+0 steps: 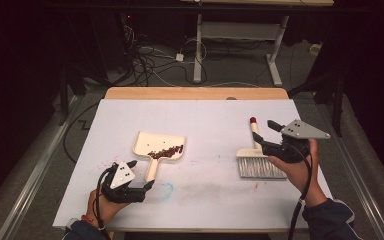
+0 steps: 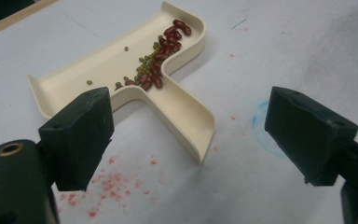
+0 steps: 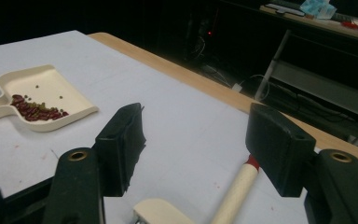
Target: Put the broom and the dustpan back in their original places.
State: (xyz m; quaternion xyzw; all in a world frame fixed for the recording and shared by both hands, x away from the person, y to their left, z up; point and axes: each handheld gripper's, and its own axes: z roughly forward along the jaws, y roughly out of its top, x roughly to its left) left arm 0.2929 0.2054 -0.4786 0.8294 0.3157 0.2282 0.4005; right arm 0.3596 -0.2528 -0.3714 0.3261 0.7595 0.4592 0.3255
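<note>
Left gripper (image 1: 130,182): jaws are spread wide and nothing is held; it is kept low over the table, just behind the end of the dustpan's handle.
Right gripper (image 1: 275,135): jaws are spread, nothing is pinched; the brush handle is seen between and below them, apparently untouched.
Dustpan (image 2: 121,70): lies flat ahead of the left gripper, its handle pointed back between the open jaws; in the right gripper view it is seen well off to the left.
Beans (image 2: 161,60): a small heap of red beans and a few green ones is gathered at the pan's rear wall, where the handle starts.
Brush (image 1: 260,165): lies flat right under the right gripper, bristles toward the person, red-tipped handle pointed away.
Table (image 1: 205,115): a white sheet, marked with red specks and a blue smudge near the left gripper.
Dustpan handling: judged light, stiff, smooth plastic; it is best taken across the handle's side walls and kept level, since loose beans can roll out.
Brush handling: judged light; the handle is rigid and round, so a slip is possible; the bristles are soft and are not to be gripped.
</note>
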